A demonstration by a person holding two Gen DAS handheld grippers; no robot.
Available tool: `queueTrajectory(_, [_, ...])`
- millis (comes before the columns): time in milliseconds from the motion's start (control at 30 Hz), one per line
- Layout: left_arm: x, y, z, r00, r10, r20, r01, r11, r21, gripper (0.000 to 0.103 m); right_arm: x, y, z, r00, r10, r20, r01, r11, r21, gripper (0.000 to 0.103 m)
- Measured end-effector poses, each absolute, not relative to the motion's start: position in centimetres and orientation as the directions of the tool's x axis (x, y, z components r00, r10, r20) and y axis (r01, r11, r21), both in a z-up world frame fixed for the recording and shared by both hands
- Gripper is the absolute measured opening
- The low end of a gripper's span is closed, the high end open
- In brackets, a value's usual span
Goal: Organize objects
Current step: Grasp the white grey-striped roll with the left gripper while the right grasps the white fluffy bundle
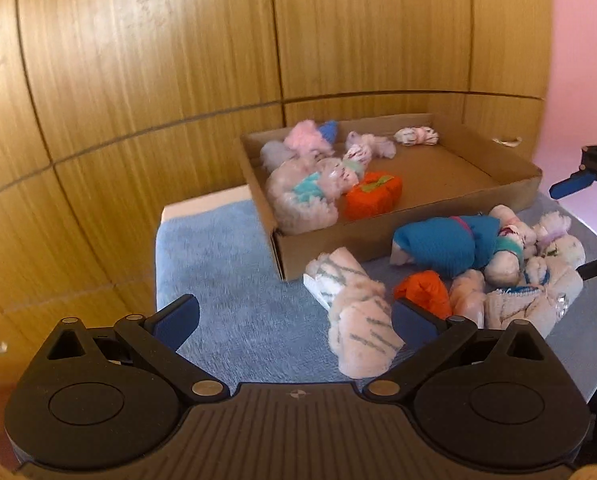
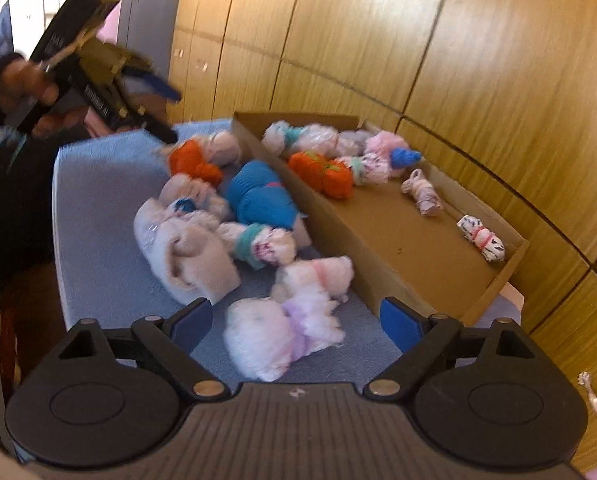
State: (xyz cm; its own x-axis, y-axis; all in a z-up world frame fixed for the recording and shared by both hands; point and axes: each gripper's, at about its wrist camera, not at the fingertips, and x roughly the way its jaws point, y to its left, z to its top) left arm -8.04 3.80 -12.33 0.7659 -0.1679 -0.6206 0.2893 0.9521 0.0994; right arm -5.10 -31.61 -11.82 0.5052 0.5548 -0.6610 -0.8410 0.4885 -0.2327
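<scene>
Left gripper [image 1: 294, 318]: spread, empty, beside striped sock roll [image 1: 356, 320].
Right gripper [image 2: 296, 318]: spread around white-and-lilac sock bundle [image 2: 278, 336], not pinching.
Cardboard tray [image 2: 350, 240]: sock bundles inside, others loose beside it.

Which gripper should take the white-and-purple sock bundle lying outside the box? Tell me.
Right. The right gripper is open with the white-and-purple bundle between its fingers; the left gripper faces the striped bundle instead.

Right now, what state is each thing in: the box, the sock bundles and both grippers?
cardboard box: open-topped, partly filled, right half bare
orange bundle: rolled, inside the box
blue bundle: rolled, outside on the towel
striped bundle: rolled, between the left gripper's jaws, not pinched
left gripper: open
right gripper: open, over a white-and-purple bundle
</scene>
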Motion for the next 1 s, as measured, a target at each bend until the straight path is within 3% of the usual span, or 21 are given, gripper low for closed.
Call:
queueTrajectory(133, [-6.8, 4.1, -12.9, 0.734, -0.26, -0.627, 0.393, 0.916, 0.081, 0.103, -5.0, -30.5, -11.8, 0.492, 0.497, -0.715, -0.846, 0.468, -0.257, 0.089])
queueTrajectory(200, [-6.4, 3.9, -13.1, 0.729, -0.295, -0.618, 0.445, 0.89, 0.099, 0.103, -4.6, -30.1, -11.7, 0.474, 0.487, -0.734, -0.851, 0.467, -0.24, 0.084])
queueTrajectory(267, [-5.8, 3.9, -13.2, 0.708, -0.324, -0.627, 0.496, 0.861, 0.116, 0.103, -4.0, -29.6, -11.7, 0.458, 0.471, -0.754, -0.855, 0.464, -0.23, 0.072])
queueTrajectory(433, [-5.7, 4.0, -13.7, 0.67, -0.409, -0.619, 0.59, 0.8, 0.11, 0.103, -3.7, -28.8, -12.0, 0.436, 0.446, -0.782, -0.872, 0.424, -0.244, 0.069])
queueTrajectory(633, [-5.7, 2.7, -14.9, 0.651, -0.423, -0.63, 0.607, 0.788, 0.098, 0.103, -3.3, -29.0, -12.2, 0.388, 0.45, -0.804, -0.895, 0.393, -0.212, 0.058])
queueTrajectory(833, [-4.5, 2.2, -15.9, 0.605, -0.413, -0.681, 0.605, 0.795, 0.055, 0.102, -3.4, -29.6, -12.1, 0.371, 0.492, -0.788, -0.904, 0.385, -0.185, 0.057])
queueTrajectory(1000, [-4.6, 2.5, -16.1, 0.615, -0.392, -0.684, 0.524, 0.851, -0.017, 0.091, -3.6, -30.2, -12.2, 0.381, 0.522, -0.763, -0.894, 0.417, -0.161, 0.057])
